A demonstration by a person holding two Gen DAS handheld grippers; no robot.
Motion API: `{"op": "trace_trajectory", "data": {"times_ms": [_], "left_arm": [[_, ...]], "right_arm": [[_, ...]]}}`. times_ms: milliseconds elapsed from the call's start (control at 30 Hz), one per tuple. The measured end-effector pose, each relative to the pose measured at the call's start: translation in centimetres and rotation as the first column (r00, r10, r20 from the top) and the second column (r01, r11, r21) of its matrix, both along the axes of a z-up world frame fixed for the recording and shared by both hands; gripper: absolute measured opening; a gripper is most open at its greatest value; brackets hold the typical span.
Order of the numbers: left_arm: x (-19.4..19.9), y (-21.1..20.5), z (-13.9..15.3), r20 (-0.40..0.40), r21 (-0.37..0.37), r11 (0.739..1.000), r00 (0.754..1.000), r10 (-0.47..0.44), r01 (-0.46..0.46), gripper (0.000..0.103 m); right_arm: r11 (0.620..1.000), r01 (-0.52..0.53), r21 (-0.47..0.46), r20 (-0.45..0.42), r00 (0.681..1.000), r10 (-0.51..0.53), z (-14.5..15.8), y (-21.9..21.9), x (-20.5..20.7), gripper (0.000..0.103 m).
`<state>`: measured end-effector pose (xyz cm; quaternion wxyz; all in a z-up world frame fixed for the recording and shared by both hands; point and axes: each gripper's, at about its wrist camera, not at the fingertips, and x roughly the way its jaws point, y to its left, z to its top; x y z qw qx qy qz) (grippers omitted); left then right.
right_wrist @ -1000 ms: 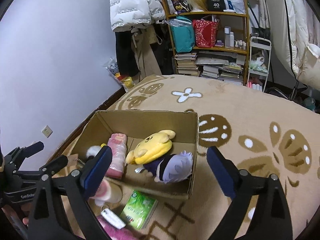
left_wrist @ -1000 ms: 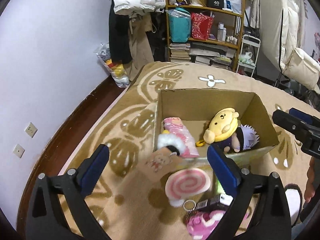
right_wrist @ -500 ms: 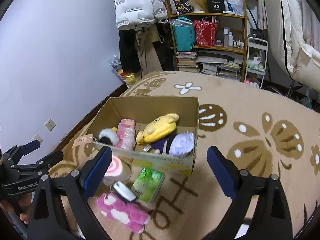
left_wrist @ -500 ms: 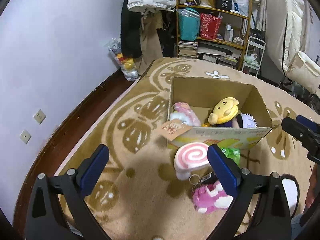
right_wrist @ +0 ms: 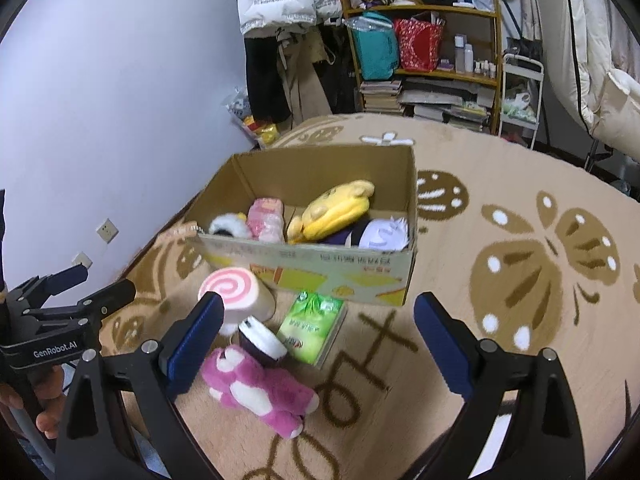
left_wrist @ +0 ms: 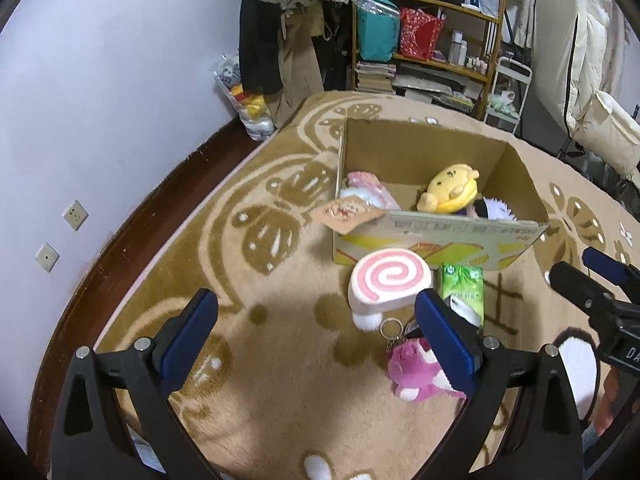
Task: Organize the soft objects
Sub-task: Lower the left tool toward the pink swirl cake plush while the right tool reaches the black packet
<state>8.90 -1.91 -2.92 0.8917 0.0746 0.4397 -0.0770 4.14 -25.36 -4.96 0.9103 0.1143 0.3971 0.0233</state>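
Observation:
A cardboard box (left_wrist: 432,236) (right_wrist: 320,268) stands on the rug and holds a yellow plush (left_wrist: 452,188) (right_wrist: 332,210), a pink plush (left_wrist: 368,188) (right_wrist: 264,218) and a purple-and-white plush (right_wrist: 380,234). In front of it lie a pink swirl-roll plush (left_wrist: 388,280) (right_wrist: 236,290), a green tissue pack (left_wrist: 460,288) (right_wrist: 312,328), a small dark jar with a white lid (right_wrist: 262,342) and a magenta bear plush (left_wrist: 416,372) (right_wrist: 260,388). My left gripper (left_wrist: 316,332) is open and empty above the rug. My right gripper (right_wrist: 320,336) is open and empty above the loose items.
The patterned beige rug (left_wrist: 280,360) (right_wrist: 520,280) covers the floor. A wooden shelf (left_wrist: 424,32) (right_wrist: 424,40) full of bags and books stands at the back beside hanging coats (right_wrist: 280,20). The lilac wall (left_wrist: 100,80) runs along the left.
Both grippers have pulled back and up from the box, so the loose items in front of it now show fully. Both stayed open.

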Motion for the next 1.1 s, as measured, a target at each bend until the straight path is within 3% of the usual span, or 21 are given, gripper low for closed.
{"op": "trace_trajectory", "data": {"times_ms": [233, 400, 833, 1100], "left_arm": [[0.9, 0.3, -1.1, -0.037, -0.013, 1.000, 0.999, 0.004, -0.005, 0.098], [1.9, 0.6, -1.8, -0.079, -0.079, 0.997, 0.997, -0.005, -0.001, 0.098], [4.2, -1.3, -3.1, -0.105, -0.055, 0.998, 0.994, -0.033, 0.027, 0.098], [5.8, -3.2, -4.9, -0.160, -0.030, 0.996, 0.983, -0.084, 0.080, 0.098]], "right_arm": [[1.000, -0.020, 0.017, -0.036, 0.999, 0.021, -1.9, 0.4, 0.5, 0.100], [0.999, -0.037, 0.023, -0.056, 0.998, 0.038, -3.2, 0.9, 0.9, 0.100], [0.995, -0.098, 0.035, -0.083, 0.992, 0.100, -5.6, 3.0, 3.0, 0.099], [0.988, -0.119, 0.097, -0.133, 0.982, 0.131, -8.1, 3.8, 4.5, 0.079]]}}
